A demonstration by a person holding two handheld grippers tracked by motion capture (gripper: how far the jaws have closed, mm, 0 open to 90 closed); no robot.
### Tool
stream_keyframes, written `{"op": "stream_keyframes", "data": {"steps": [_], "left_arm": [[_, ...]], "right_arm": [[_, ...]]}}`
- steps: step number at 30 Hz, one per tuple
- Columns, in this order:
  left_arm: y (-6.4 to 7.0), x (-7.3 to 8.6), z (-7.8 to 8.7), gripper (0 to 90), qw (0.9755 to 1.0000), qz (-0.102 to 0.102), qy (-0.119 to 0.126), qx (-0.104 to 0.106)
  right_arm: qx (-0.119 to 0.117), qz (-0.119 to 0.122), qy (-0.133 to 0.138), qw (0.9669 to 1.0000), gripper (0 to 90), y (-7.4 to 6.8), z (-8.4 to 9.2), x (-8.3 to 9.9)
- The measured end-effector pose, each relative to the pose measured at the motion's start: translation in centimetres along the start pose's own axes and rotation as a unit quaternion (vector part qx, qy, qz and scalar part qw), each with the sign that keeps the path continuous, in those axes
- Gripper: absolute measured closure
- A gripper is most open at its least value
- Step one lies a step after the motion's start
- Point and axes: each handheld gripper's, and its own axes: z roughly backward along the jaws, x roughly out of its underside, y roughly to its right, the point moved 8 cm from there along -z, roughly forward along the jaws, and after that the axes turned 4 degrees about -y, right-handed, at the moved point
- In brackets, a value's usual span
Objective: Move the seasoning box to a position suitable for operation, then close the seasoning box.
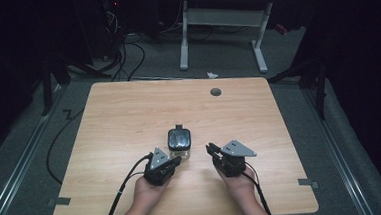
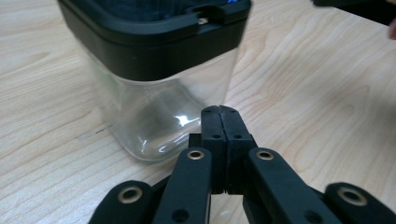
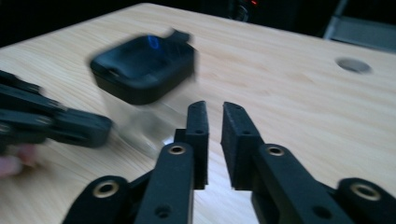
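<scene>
Clear squarish jar (image 2: 154, 112) w/ matte blk lid (image 1: 179, 137), woodgrain table (image 1: 124, 121).

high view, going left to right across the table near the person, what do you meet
left gripper → clear container with a black lid → right gripper

Two black grippers, left gripper (image 1: 177, 161) and right gripper (image 1: 212, 149), each topped by a grey three-cornered plate and trailing a black cable. Matte black jaws on hinged black links — brass-ringed pivots, small dark screw holes along the pads. Bare forearms, no sleeves.
</scene>
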Motion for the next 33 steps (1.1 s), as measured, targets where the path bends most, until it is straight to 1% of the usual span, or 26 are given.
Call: {"op": "stream_keyframes", "data": {"steps": [1,2,4,6,7,9,10,11,12,14,15,16,17,19,20,21,22,24,25,26,27,29,30,31,32,33], "left_arm": [[0.0,0.0,0.0,89.3,1.0,0.0,0.0,0.0],[0.2,0.1,0.2,89.3,0.9999,-0.01,0.002,0.004],[0.4,0.1,0.4,89.0,0.9998,-0.015,0.007,0.006],[0.4,0.0,0.4,88.3,0.9998,-0.015,0.011,0.004],[0.3,0.0,0.4,87.3,0.9998,-0.014,0.013,0.002],[0.2,-0.2,0.4,86.8,0.9998,-0.014,0.016,-0.001],[0.1,-0.2,0.4,85.7,0.9997,-0.013,0.018,-0.003],[0.1,-0.3,0.4,85.7,0.9997,-0.015,0.02,-0.005],[-0.1,-0.4,0.3,84.6,0.9997,-0.014,0.021,-0.008],[-0.3,-0.5,0.2,82.6,0.9998,-0.008,0.018,-0.01],[-0.3,-0.5,0.2,82.3,0.9998,-0.007,0.016,-0.012],[-0.3,-0.6,0.5,81.0,0.9998,-0.008,0.011,-0.012],[-0.3,-0.6,0.5,80.1,0.9998,-0.008,0.011,-0.012],[-0.4,-1.0,1.5,78.2,0.9997,-0.017,0.011,-0.014],[-0.8,-1.2,2.1,75.0,0.9991,-0.035,0.012,-0.023],[-1.1,-1.5,2.7,75.0,0.9986,-0.044,0.011,-0.028],[-1.9,-2.2,3.8,71.2,0.998,-0.049,0.015,-0.037],[-3.4,-3.6,5.7,69.6,0.9974,-0.045,0.021,-0.053],[-4.8,-4.5,7.2,67.9,0.996,-0.046,0.032,-0.069],[-7.4,-5.3,9.5,64.9,0.991,-0.061,0.047,-0.109],[-8.9,-5.5,11.0,64.8,0.988,-0.058,0.06,-0.131],[-11.8,-5.7,13.9,64.6,0.9829,-0.021,0.085,-0.162],[-11.8,-5.7,13.9,64.7,0.9829,-0.021,0.085,-0.162],[-13.2,-5.8,15.1,64.7,0.9798,0.006,0.091,-0.178],[-14.0,-6.1,15.7,64.0,0.9776,0.022,0.098,-0.185],[-14.3,-6.5,16.1,62.8,0.9762,0.028,0.107,-0.187]], "right_arm": [[0.0,0.0,0.0,1.0,76.6,0.0,0.0,0.0],[0.003,-0.006,-0.004,1.0,74.7,0.4,0.1,0.3],[0.014,-0.01,-0.008,0.9998,70.8,1.5,0.6,1.0],[0.024,-0.014,-0.009,0.9996,65.6,2.3,1.2,1.4],[0.036,-0.016,-0.01,0.9992,60.9,3.1,1.8,1.8],[0.039,-0.015,-0.011,0.9991,58.0,3.4,2.0,2.0],[0.047,-0.02,-0.017,0.9985,51.9,4.3,2.5,2.8],[0.047,-0.02,-0.017,0.9985,51.9,4.3,2.5,2.8],[0.051,-0.023,-0.017,0.9983,49.8,4.8,2.8,3.2],[0.06,-0.038,-0.02,0.9973,45.7,6.0,3.6,4.4],[0.069,-0.046,-0.022,0.9963,43.9,6.6,4.1,4.9],[0.084,-0.061,-0.022,0.9944,42.2,7.5,5.0,5.8],[0.084,-0.061,-0.022,0.9944,42.2,7.5,5.0,5.8],[0.098,-0.06,-0.025,0.9931,41.9,8.4,5.6,6.4],[0.12,-0.061,-0.028,0.9906,43.7,9.4,6.1,7.1],[0.12,-0.061,-0.028,0.9906,43.7,9.4,6.1,7.1],[0.13,-0.078,-0.031,0.988,43.6,10.3,6.3,7.6],[0.133,-0.081,-0.029,0.9874,43.6,10.5,6.4,7.7],[0.135,-0.082,-0.03,0.9869,43.7,10.6,6.5,7.9],[0.139,-0.088,-0.028,0.986,43.9,10.7,6.6,8.0],[0.14,-0.091,-0.026,0.9856,43.7,10.7,6.6,8.0],[0.14,-0.084,-0.021,0.9863,42.6,10.4,6.5,7.8],[0.14,-0.084,-0.021,0.9863,42.6,10.4,6.5,7.8],[0.138,-0.078,-0.022,0.987,41.9,10.2,6.4,7.7],[0.137,-0.071,-0.025,0.9877,41.4,9.9,6.3,7.6],[0.138,-0.068,-0.023,0.9878,41.1,9.8,6.2,7.4]]}}
